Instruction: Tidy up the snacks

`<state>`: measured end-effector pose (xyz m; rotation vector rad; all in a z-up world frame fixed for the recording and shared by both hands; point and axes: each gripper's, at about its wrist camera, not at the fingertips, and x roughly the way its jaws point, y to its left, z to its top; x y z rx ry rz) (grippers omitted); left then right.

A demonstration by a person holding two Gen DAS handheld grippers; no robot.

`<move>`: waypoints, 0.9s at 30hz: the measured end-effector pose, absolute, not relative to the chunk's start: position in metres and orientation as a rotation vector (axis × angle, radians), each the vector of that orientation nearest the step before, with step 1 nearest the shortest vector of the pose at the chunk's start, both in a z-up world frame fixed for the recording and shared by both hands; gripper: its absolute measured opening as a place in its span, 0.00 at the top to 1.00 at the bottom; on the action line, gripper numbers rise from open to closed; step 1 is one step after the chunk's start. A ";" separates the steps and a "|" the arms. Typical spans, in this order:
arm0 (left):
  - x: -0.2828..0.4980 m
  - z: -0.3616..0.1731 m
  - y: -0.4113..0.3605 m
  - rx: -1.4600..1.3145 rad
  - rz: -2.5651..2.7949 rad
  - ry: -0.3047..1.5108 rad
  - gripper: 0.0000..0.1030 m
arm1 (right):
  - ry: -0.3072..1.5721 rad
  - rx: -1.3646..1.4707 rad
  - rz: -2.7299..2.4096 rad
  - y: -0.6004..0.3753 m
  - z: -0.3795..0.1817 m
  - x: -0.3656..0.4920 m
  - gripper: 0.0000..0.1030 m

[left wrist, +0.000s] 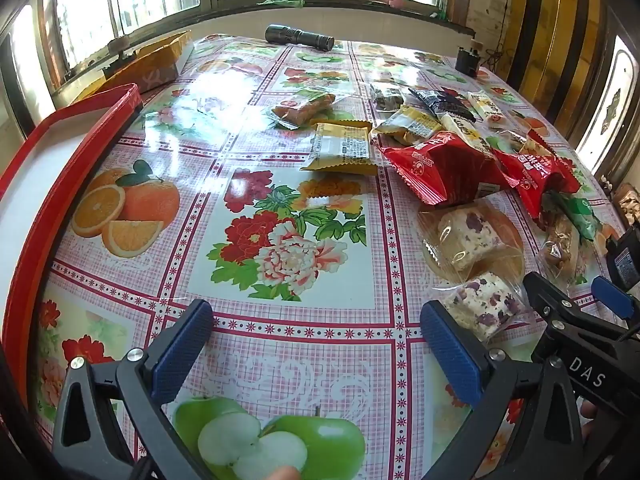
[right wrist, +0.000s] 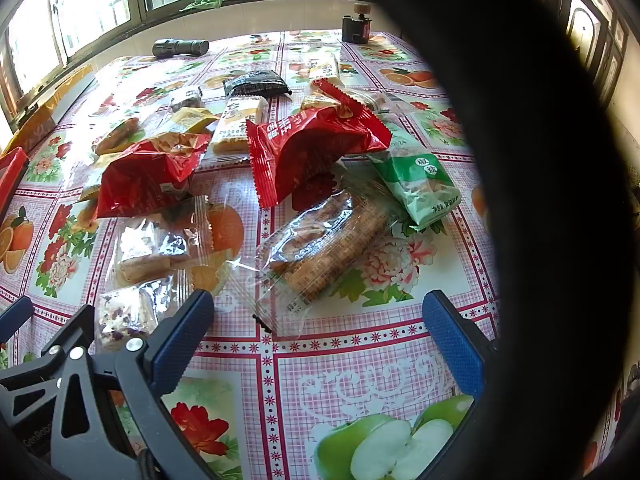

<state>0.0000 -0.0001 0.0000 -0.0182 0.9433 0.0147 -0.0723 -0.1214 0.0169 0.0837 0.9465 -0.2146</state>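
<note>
Sunlit floral tabletop (right wrist: 360,360) is spreading under me while my right fingers (right wrist: 320,340), gaping wide and empty, are facing the clear-wrapped biscuit pack (right wrist: 320,248) lying diagonally just ahead, nearer than my left fingers (left wrist: 316,352), likewise wide.

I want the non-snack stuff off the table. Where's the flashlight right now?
The flashlight lies on its side at the table's far edge under the window, beyond the snack pile; the right wrist view shows it far left.
</note>
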 end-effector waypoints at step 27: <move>0.002 0.001 0.001 0.007 0.027 0.972 0.02 | 1.035 0.096 -0.164 -0.129 0.017 -0.067 0.00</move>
